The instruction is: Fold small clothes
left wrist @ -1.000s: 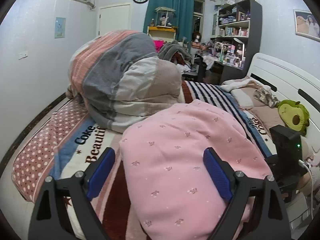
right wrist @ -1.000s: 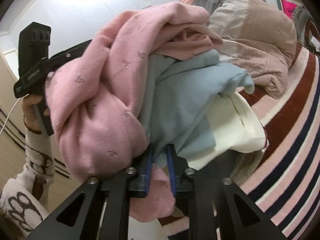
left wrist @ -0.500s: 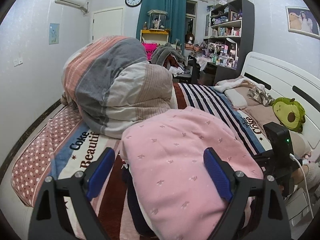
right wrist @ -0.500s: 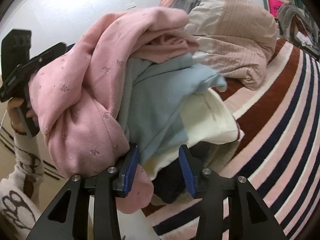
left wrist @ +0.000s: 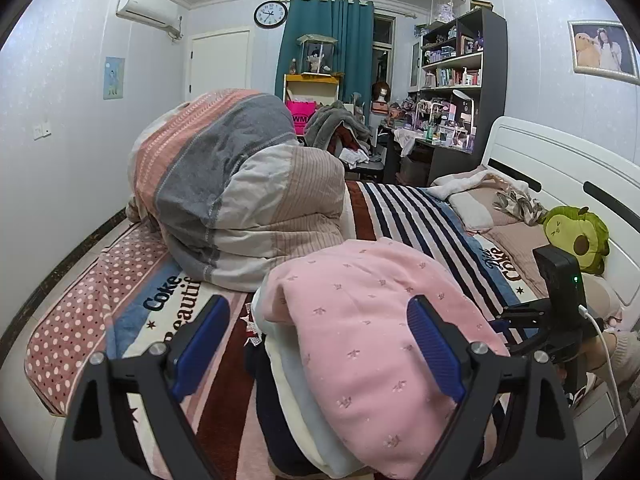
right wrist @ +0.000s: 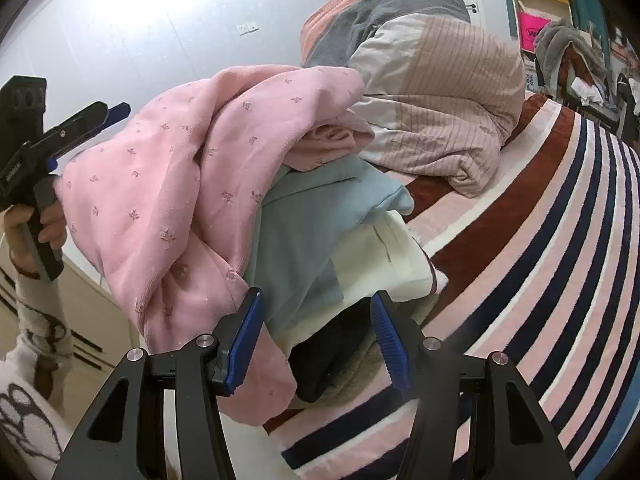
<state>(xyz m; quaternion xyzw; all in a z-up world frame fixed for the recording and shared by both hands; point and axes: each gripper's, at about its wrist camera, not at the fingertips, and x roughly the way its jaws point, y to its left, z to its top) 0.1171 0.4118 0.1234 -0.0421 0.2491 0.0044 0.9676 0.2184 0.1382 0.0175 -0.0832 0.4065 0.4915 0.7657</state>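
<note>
Two hand-held grippers are by the pile of small clothes on the striped bed (right wrist: 540,240). The right hand-held gripper (right wrist: 316,336) has just been opening its jaws; a second ago they pinched the cloth, and now they stand apart with nothing squeezed. The left hand-held gripper (left wrist: 320,344) is wide open around the pink top (left wrist: 360,320), and I cannot tell if its pads touch it. The pink top lies on the blue piece (right wrist: 312,232) and the cream piece (right wrist: 384,256). I think this fold is done and let go.
</note>
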